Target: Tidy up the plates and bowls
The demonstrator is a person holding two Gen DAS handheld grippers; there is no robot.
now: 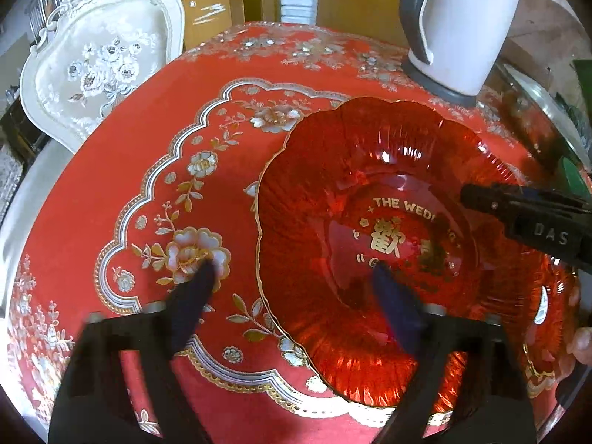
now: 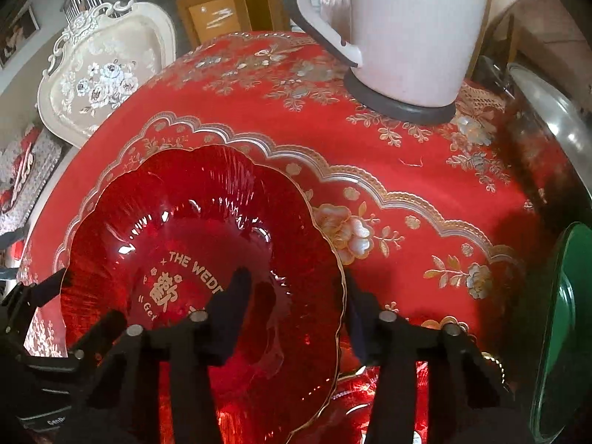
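A red glass bowl (image 1: 370, 170) with a gold scalloped rim and gold lettering stands on the red flowered tablecloth (image 1: 148, 148). My left gripper (image 1: 294, 270) straddles its left rim. One finger is over the cloth outside, well off the rim, and the other is inside; the jaws stand open. My right gripper (image 2: 294, 279) straddles the right rim of the bowl (image 2: 192, 203). Its outer finger sits close against the rim, while the inner finger (image 2: 236, 296) hangs over the lettering, off the wall. A second red glass dish (image 2: 355, 399) peeks out beneath the bowl.
A white kettle (image 2: 410, 29) on a dark base stands at the table's far side. A white ornate chair (image 1: 100, 59) is behind the table on the left. A green dish (image 2: 569, 314) and a metal tray (image 2: 547, 111) lie at the right edge.
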